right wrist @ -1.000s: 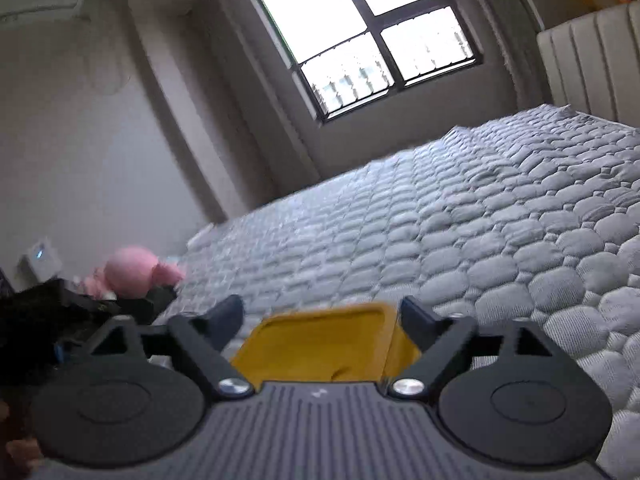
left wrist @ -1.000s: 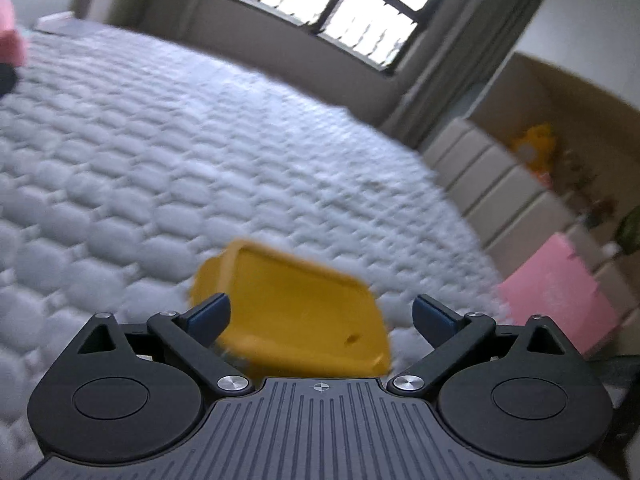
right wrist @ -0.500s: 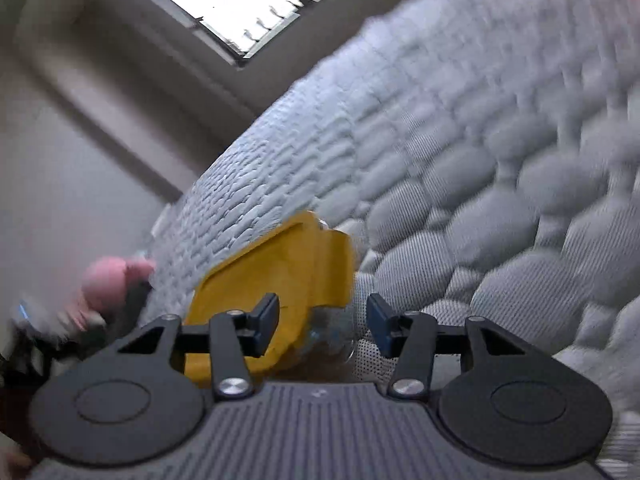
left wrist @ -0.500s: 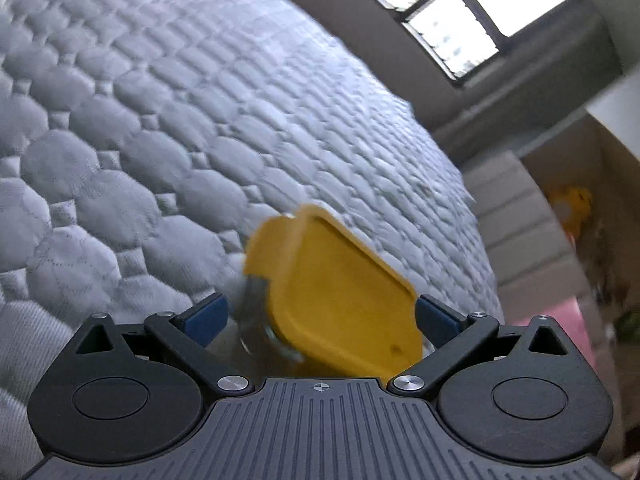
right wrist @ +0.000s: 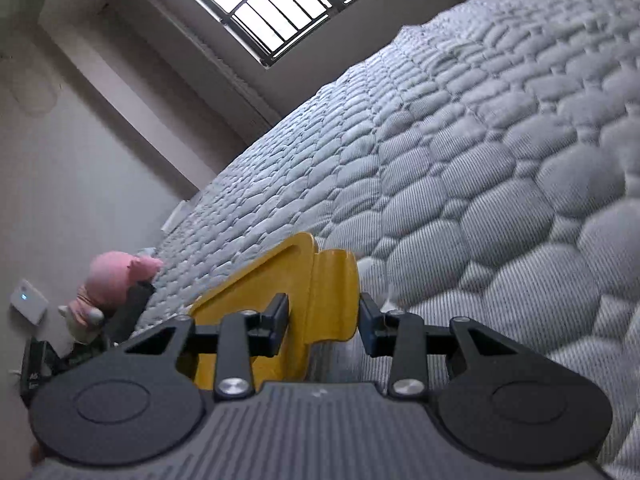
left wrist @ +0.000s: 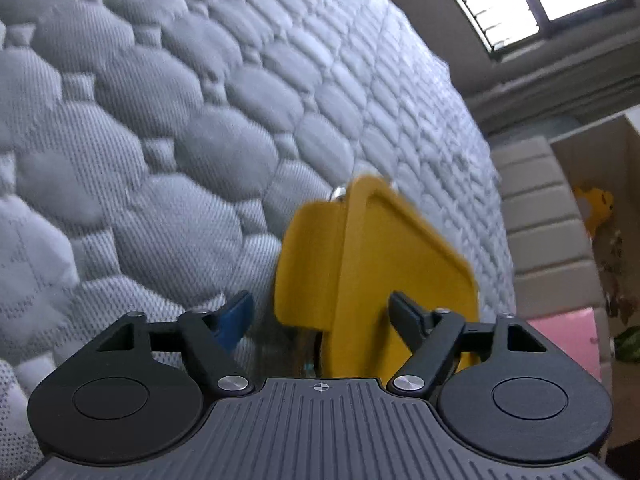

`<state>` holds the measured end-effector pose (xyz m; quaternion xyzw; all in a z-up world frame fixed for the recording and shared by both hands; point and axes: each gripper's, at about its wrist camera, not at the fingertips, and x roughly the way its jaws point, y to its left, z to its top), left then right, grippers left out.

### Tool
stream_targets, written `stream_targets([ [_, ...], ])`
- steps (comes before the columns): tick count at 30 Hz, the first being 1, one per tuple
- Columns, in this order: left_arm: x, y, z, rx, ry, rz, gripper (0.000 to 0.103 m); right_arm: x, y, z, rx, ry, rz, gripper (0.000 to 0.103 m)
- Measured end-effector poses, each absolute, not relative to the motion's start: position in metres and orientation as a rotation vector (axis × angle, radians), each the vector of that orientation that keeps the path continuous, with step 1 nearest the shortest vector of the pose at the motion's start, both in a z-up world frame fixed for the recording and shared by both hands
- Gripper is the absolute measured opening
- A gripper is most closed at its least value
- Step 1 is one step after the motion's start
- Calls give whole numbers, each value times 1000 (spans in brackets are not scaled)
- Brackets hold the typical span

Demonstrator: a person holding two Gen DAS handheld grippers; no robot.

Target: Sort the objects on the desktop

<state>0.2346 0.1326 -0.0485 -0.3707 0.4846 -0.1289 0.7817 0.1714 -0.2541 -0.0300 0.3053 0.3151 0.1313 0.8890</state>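
Over quilted grey mattress, appears to be working the end latches of the tilted yellow lidded box, with left gripper half open astride one flap and right gripper narrow about the other, contact unclear; needs next a squared, firm pinch

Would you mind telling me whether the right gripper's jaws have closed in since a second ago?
Yes. The right gripper has narrowed: its fingers, earlier spread past the yellow lid's corners, now sit close on either side of the lid's side tab.
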Motion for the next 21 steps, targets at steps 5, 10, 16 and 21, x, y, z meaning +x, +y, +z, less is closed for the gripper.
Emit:
stream_targets([
  [5, 233, 135, -52, -803, 1035, -280, 90, 173, -256, -38, 656, 653, 275, 42],
  [10, 235, 131, -52, -743, 994, -262, 94, 159, -256, -47, 713, 609, 268, 42],
  [16, 236, 131, -51, -745, 971, -260, 96, 153, -245, -47, 640, 572, 238, 48],
  [21, 229, 129, -51, -731, 968, -270, 97, 157, -235, -39, 540, 545, 202, 45],
])
